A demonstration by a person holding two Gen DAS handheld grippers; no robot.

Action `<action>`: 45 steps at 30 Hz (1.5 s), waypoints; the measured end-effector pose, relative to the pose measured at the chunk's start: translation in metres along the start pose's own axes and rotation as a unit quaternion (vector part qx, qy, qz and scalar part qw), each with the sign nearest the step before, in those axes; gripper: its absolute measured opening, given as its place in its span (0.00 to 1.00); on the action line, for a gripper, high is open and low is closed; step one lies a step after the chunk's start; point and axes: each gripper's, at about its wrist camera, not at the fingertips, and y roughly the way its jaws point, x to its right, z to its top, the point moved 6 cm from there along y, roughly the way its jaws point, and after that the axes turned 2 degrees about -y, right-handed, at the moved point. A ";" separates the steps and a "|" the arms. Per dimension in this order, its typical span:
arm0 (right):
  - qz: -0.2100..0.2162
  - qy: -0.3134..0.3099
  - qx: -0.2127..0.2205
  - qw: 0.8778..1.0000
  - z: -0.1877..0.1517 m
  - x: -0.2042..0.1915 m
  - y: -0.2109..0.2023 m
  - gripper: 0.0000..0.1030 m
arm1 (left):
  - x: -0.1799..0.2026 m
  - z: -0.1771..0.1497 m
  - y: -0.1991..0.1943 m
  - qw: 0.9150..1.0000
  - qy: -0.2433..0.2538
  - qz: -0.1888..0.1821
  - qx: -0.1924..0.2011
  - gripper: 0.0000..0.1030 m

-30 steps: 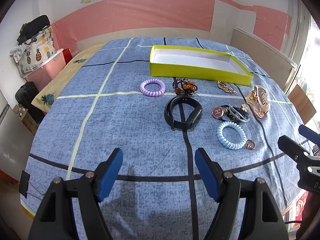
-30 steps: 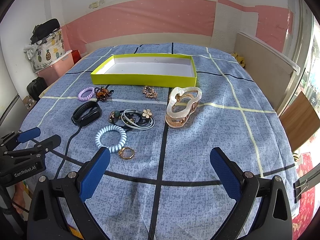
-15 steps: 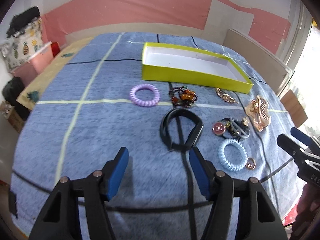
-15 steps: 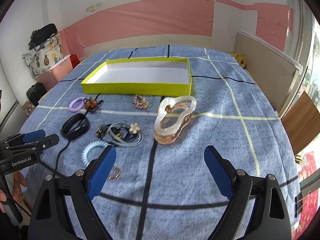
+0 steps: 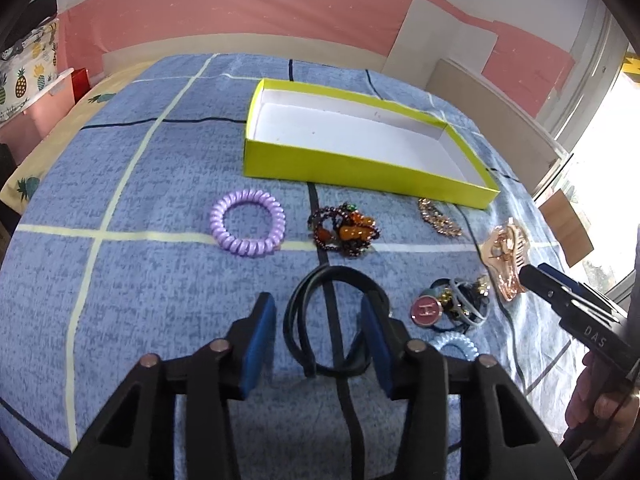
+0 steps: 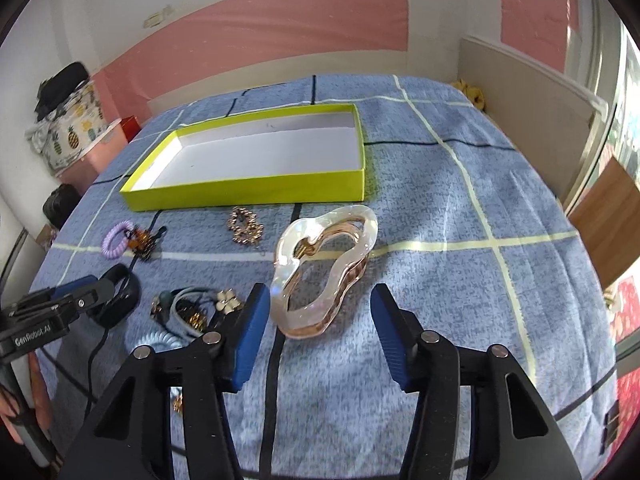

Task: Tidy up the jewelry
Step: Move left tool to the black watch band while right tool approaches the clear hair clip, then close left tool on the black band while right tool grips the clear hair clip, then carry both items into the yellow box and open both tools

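Jewelry lies on a blue checked bedspread in front of an empty yellow box (image 5: 360, 162) (image 6: 248, 188). My left gripper (image 5: 318, 312) is open, its blue pads on either side of a black wristband (image 5: 332, 320), not closed on it. My right gripper (image 6: 320, 308) is open, straddling the near end of a large pearly hair claw (image 6: 324, 264). Also here are a purple coil hair tie (image 5: 248, 228), a dark beaded bracelet (image 5: 344, 232), a gold chain piece (image 5: 438, 218) (image 6: 245, 226), a bundle of hair ties with charms (image 5: 452, 308) (image 6: 200, 306) and a light blue coil tie (image 5: 456, 344).
The bed's edges fall away left and right. A pink storage box with a pineapple bag (image 6: 76, 136) stands at the left. A beige board (image 6: 532, 108) lines the right side by the window.
Both grippers have moved forward and down. The left one now brackets the black wristband, the right one brackets the hair claw. Both have narrowed somewhat.
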 end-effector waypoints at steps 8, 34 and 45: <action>0.001 0.037 -0.017 0.999 0.006 0.008 0.011 0.34 | 0.000 0.003 0.008 1.000 0.018 0.022 -0.002 0.21; 0.017 0.016 -0.005 1.000 0.015 0.002 -0.001 0.14 | 0.020 0.019 -0.021 0.999 0.040 -0.011 0.032 0.09; 0.025 -0.011 0.020 0.999 0.069 -0.007 -0.009 0.14 | 0.028 0.078 -0.035 0.996 0.060 -0.001 0.070 0.09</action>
